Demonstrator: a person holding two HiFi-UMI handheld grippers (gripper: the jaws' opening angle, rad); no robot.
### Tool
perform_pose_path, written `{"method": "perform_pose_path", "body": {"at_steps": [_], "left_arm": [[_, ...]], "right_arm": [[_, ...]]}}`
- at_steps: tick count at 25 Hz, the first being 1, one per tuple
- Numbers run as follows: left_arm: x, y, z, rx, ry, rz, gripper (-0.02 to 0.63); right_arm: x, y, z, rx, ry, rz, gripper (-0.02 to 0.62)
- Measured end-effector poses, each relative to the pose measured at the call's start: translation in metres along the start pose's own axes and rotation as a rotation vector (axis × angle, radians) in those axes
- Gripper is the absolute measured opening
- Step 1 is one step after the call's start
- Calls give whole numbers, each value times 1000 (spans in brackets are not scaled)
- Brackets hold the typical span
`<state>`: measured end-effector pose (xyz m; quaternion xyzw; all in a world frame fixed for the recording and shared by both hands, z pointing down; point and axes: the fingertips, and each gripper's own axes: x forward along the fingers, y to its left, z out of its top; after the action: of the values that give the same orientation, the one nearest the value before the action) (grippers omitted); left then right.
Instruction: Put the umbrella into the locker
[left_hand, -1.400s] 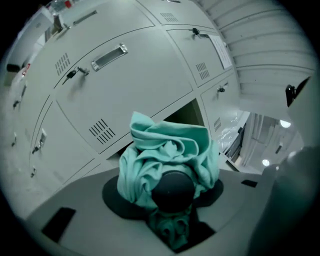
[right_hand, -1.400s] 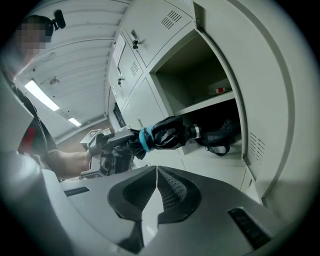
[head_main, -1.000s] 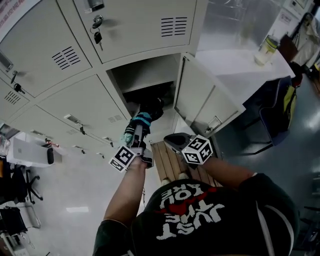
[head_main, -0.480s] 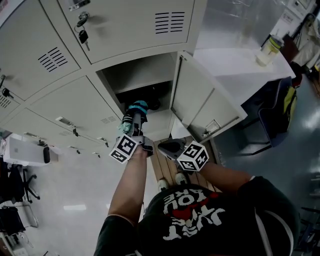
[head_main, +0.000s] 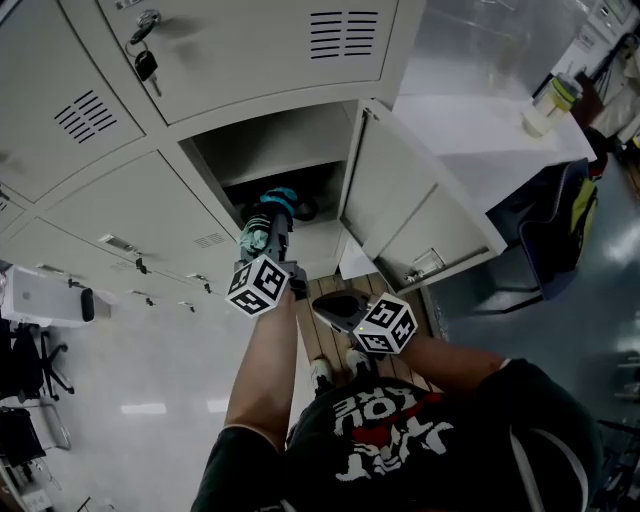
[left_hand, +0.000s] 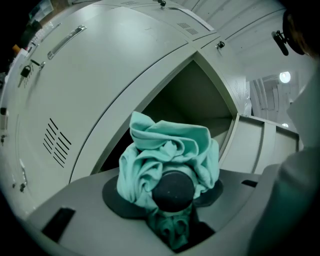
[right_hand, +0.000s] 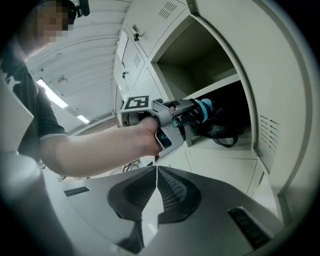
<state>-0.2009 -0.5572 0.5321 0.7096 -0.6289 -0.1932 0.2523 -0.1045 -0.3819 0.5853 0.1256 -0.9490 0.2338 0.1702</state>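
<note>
Left gripper (head_main: 266, 248): your fingers are closed about halfway, clamped on the umbrella. Since 1 second ago the wrist has rolled, so the marker cube shows a different face, and the hand has pushed on toward the locker.
Umbrella (left_hand: 170, 167): folded and teal, it is held between your left fingers. Its far end now looks a little deeper in the dark space under the shelf.
Axis: the long axis runs along the fingers' own line, roughly level. The dark round cap faces back toward you and the other end points into the compartment, at 12 o'clock from your hand.
Locker (head_main: 285, 148): the compartment is open at 12 o'clock.
Meaning: the insertion looks well under way, but the umbrella is not yet let go.
Right gripper (right_hand: 156, 171): its fingers are pressed together on nothing. It has dropped a little and hangs at 4 o'clock from the left hand.
Door (head_main: 400, 205): it stands swung open at 2 o'clock, clear of the umbrella.
</note>
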Motion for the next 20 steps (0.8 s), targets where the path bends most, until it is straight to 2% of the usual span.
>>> {"method": "perform_pose_path", "body": {"at_steps": [3, 6, 12, 20], "left_arm": [[10, -1, -2, 71, 2, 1, 210], [18, 0, -2, 138, 5, 0, 210], [34, 5, -5, 222, 18, 6, 210], [55, 7, 5, 305, -19, -1, 210]], "right_arm": [[-1, -7, 1, -24, -7, -20, 35], [-3, -22, 11, -74, -47, -82, 35], [3, -53, 32, -141, -118, -183, 35], [11, -63, 27, -133, -122, -188, 35]]}}
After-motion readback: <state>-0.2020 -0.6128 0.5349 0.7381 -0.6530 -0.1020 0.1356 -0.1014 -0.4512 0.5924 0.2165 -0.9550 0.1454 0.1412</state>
